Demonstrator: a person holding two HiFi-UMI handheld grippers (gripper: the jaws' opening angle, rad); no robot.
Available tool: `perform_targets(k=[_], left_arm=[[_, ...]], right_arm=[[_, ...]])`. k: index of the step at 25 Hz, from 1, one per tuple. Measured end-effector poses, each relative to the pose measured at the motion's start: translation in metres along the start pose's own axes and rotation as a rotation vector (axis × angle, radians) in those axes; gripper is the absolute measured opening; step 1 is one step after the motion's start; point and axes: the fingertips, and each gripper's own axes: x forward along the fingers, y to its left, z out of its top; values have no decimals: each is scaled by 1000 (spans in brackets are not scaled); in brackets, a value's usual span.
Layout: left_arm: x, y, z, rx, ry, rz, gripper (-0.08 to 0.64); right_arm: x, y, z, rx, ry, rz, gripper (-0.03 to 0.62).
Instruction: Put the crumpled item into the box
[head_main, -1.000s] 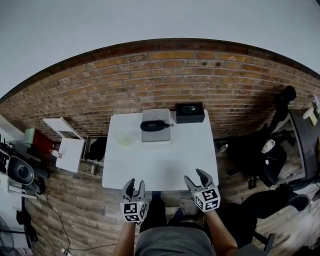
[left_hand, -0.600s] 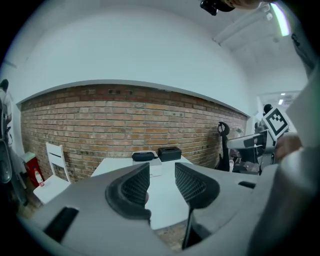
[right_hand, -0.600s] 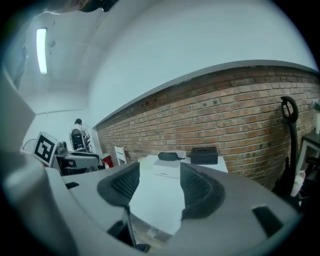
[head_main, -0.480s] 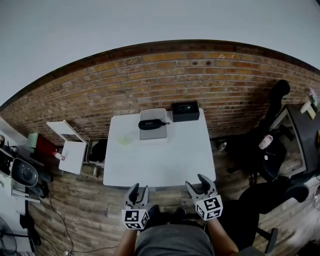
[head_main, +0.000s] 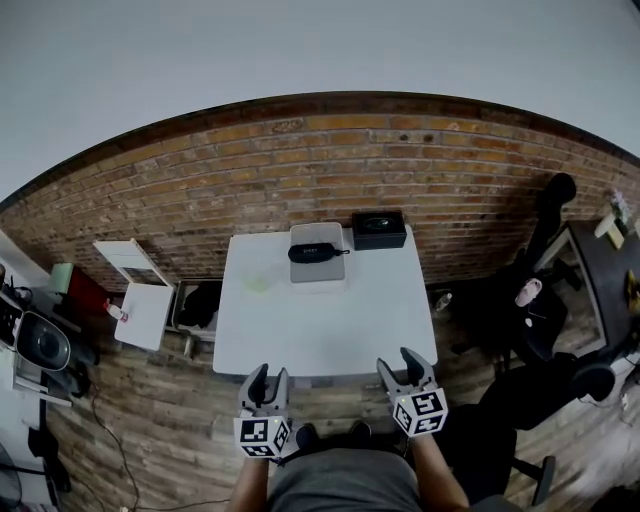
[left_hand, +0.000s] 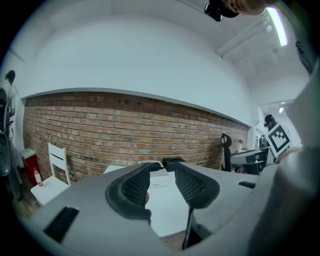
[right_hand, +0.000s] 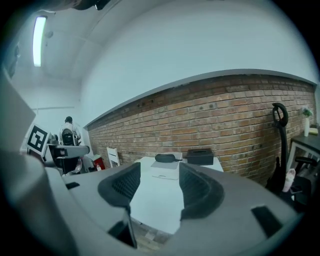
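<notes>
Nothing of the task is done yet, judging by how things lie. The crumpled item, a pale yellow-green wad, lies loose on the white tabletop, well ahead of the left gripper and almost straight along its jaws. The black box, which I take to be the target, stands at the far corner, well ahead of the right gripper and well apart from the wad.

Both grippers hang off the near edge of the tabletop. Each pair of jaws stands apart, and only the tabletop shows in the gap. Reaching, gripping, carrying and dropping the item are all left.

Ahead between the two pairs of jaws, a dark oblong case rests on a flat grey slab. It bears a small pale mark too small to read. The gripper cubes show only square marker patterns, and no other writing is legible.
</notes>
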Motion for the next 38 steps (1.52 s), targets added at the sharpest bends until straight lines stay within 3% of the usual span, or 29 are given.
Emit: perform_targets(k=[4,6,9,21,34,38], left_arm=[[-1,19,-2,-2,25,-21,153],[-2,23,-5,1,37,-47,146],[-6,29,-8,2,27,-76,19],[1,37,-3,48,18,-145,5],[15,54,2,47,19,-150,6],[16,59,4,50,14,-149,6]], right_arm=[[0,10,0,-6,1,-34,223],[-1,16,0,13,-2,-41,120],[-1,27,0,30,8,-27,3],[7,59,10,-132,58,-31,2],[5,51,18,-136,32,-76,2],[7,57,19,-186,43,-82,2]])
